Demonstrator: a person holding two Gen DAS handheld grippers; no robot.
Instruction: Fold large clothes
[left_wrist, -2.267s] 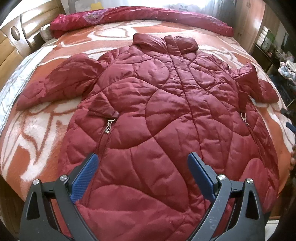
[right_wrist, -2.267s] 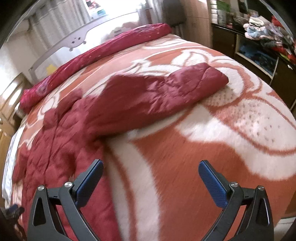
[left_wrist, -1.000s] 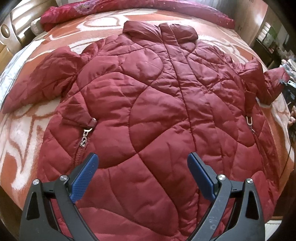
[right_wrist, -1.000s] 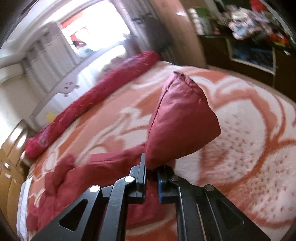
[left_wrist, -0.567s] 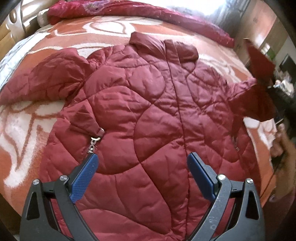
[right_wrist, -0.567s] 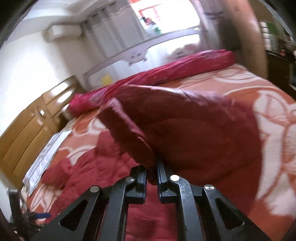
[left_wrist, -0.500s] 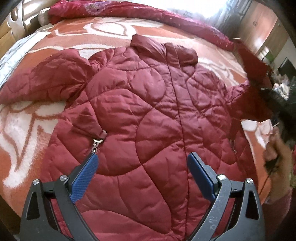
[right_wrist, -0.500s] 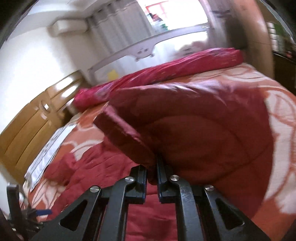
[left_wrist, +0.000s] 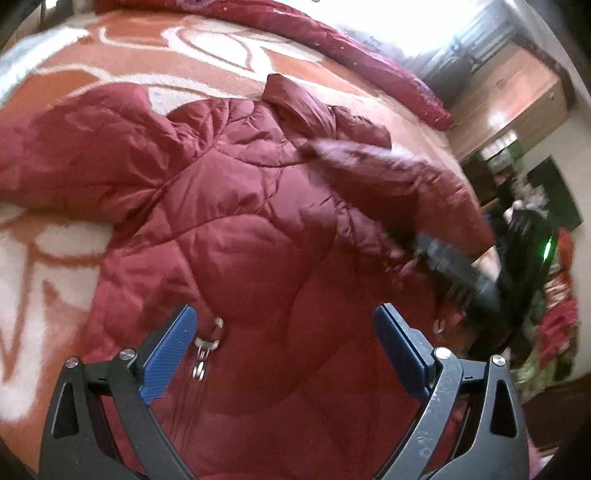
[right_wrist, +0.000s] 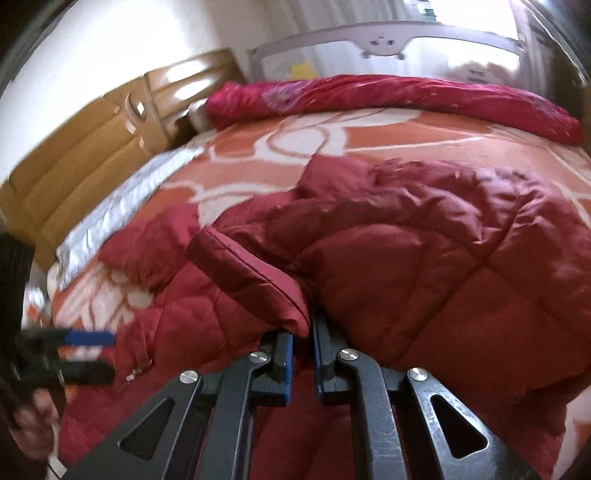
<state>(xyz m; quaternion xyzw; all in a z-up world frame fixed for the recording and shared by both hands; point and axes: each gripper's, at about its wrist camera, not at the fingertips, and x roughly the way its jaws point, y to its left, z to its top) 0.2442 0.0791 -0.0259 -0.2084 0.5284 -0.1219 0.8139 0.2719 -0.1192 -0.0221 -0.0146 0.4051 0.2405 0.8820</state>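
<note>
A dark red quilted jacket (left_wrist: 236, 236) lies front-up on the bed, collar toward the far end. My right gripper (right_wrist: 302, 343) is shut on the cuff of its right sleeve (right_wrist: 255, 280) and holds that sleeve over the jacket's chest. In the left wrist view the lifted sleeve (left_wrist: 399, 177) crosses the chest, with the right gripper (left_wrist: 454, 266) blurred below it. My left gripper (left_wrist: 284, 350) hangs open above the jacket's lower front, near a metal zip pull (left_wrist: 207, 347), holding nothing. The other sleeve (left_wrist: 74, 158) lies spread out to the left.
The bed has an orange and white patterned blanket (left_wrist: 44, 258). A rolled red quilt (right_wrist: 369, 96) lies along the far end by the headboard. Wooden cabinets (right_wrist: 85, 155) stand on one side, a dresser and a cluttered heap of clothes (left_wrist: 554, 325) on the other.
My right gripper has swung the sleeve up off the blanket and across onto the jacket's chest. The left gripper has drifted over the lower front and turned, still open.
</note>
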